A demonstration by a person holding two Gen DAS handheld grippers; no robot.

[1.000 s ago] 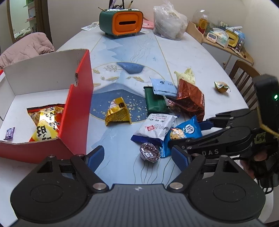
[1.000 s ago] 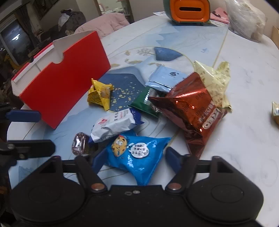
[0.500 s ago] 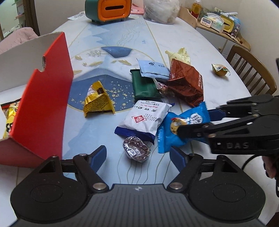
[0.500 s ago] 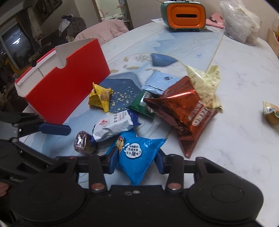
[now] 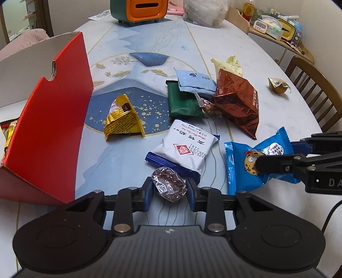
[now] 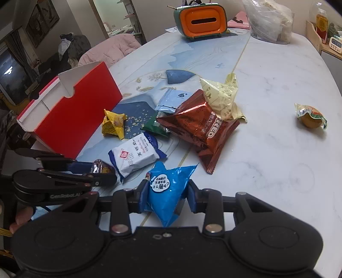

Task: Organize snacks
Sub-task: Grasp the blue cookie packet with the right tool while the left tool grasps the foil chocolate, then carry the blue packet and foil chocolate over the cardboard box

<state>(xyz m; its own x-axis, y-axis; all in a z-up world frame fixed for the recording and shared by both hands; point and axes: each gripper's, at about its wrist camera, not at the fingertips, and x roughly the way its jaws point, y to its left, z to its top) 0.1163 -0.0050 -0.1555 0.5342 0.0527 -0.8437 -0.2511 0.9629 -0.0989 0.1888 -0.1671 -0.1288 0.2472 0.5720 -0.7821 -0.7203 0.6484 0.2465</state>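
Observation:
My left gripper (image 5: pixel 168 193) points down at the table, its jaws closing with both blue pads against a foil-wrapped brown candy (image 5: pixel 168 187). My right gripper (image 6: pixel 166 195) is shut on a blue cookie packet (image 6: pixel 171 177), held just off the table at the right of the left wrist view (image 5: pixel 241 171). An open red box (image 5: pixel 53 119) stands at the left with a yellow-and-red snack pack (image 5: pixel 8 132) inside. Loose on the table lie a white packet (image 5: pixel 186 149), a yellow packet (image 5: pixel 121 121), a green packet (image 5: pixel 183 102), a light blue sachet (image 5: pixel 194 81) and a red-brown bag (image 5: pixel 237 102).
A pale yellow bag (image 5: pixel 228 64) lies behind the red-brown one, and a small wrapped sweet (image 5: pixel 277 85) sits alone at the right. An orange and green tissue box (image 5: pixel 139 8) and a clear plastic bag (image 5: pixel 203 10) stand at the far end. A wooden chair (image 5: pixel 314 85) stands beside the table's right edge.
My left gripper has come down over the foil candy and its jaws have drawn in around it. My right gripper has shut on the blue packet and carried it to the right, off the white packet.

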